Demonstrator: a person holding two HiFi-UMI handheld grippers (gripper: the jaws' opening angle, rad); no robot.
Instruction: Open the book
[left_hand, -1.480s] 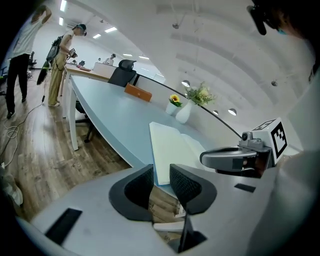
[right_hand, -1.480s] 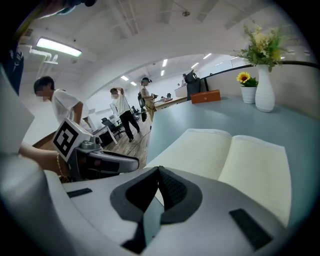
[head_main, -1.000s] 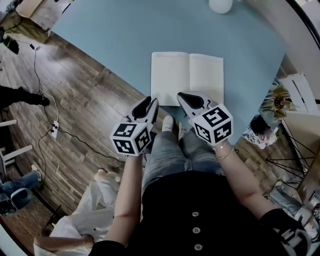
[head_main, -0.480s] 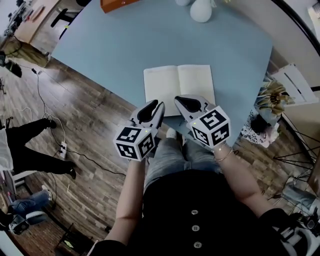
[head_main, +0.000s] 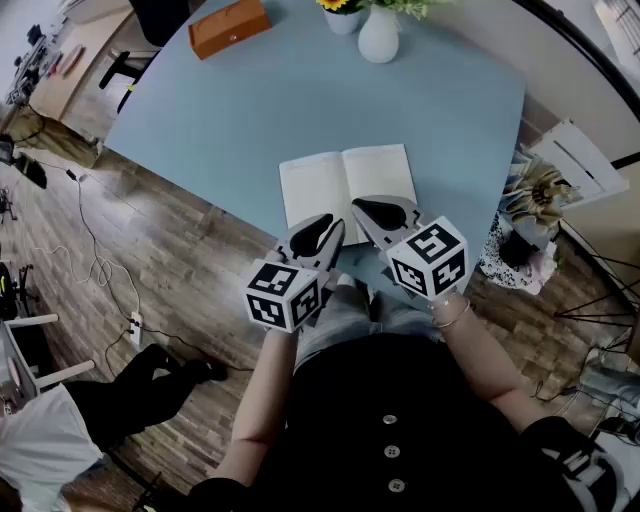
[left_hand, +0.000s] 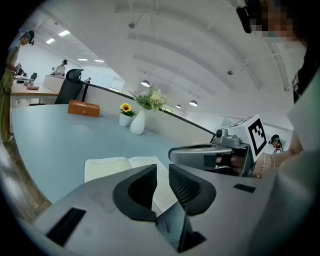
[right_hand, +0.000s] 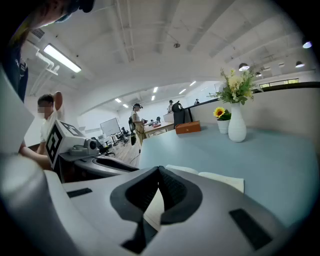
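Head view: book (head_main: 347, 190) lies open, pages up, on blue table (head_main: 250, 110), close to person's edge. Left gripper (head_main: 325, 232) and right gripper (head_main: 383, 212) side by side at book's near edge, tips pointing at it; contact can't be told. Vase (head_main: 378, 40) and orange box (head_main: 230, 27) at far side, well apart from book.

Left gripper view: jaws a narrow slit apart, nothing between; open pages just beyond.

Right gripper view: jaws closed tip to tip, empty; book just ahead.
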